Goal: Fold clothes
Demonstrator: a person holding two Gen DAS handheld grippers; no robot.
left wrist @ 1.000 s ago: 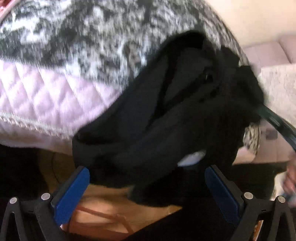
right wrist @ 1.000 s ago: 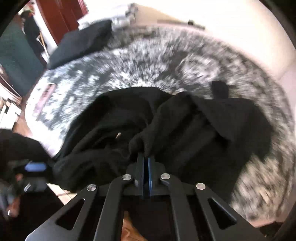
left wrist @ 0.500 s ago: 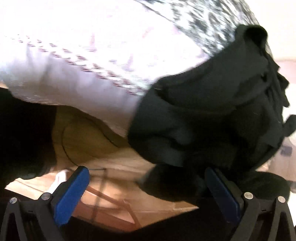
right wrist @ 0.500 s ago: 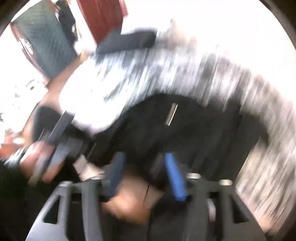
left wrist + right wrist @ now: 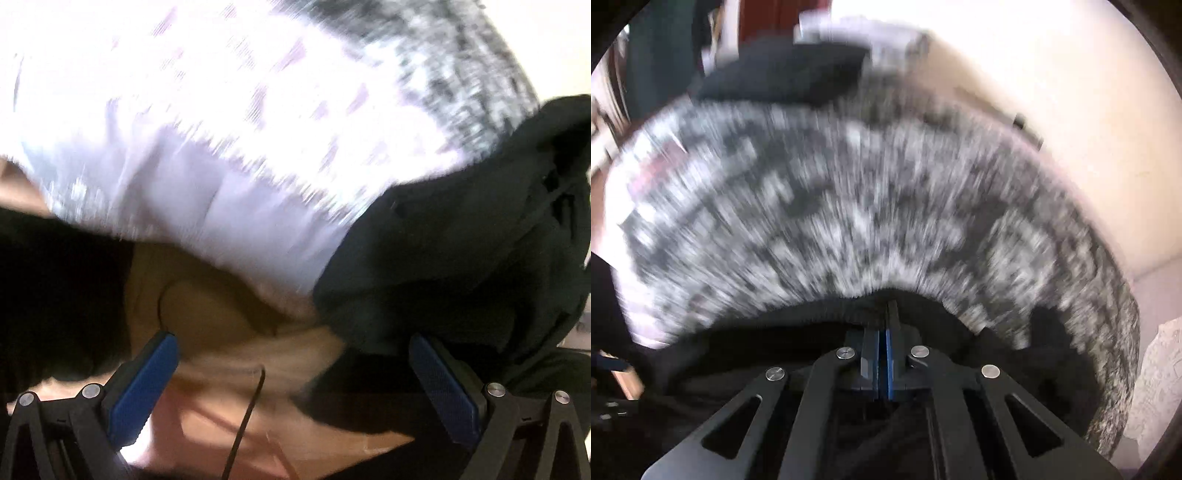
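Note:
A black garment [image 5: 461, 251] hangs bunched over the near edge of the bed at the right of the left wrist view. My left gripper [image 5: 291, 384] is open and empty, just below and left of the garment. In the right wrist view the same black garment [image 5: 798, 347] lies under my right gripper [image 5: 884, 332], whose blue pads are pressed together with black cloth around them. Both views are motion-blurred.
The bed has a grey-and-white speckled blanket [image 5: 849, 206] over a pale lilac quilt [image 5: 221, 147]. A dark folded pile [image 5: 783, 74] sits at the bed's far end. Wooden floor [image 5: 229, 332] shows below the bed edge. A cream wall [image 5: 1052, 92] is on the right.
The right gripper opened half a second ago and has shut again on the garment's edge. The left gripper stayed open and shifted left, so the garment now lies to its right.

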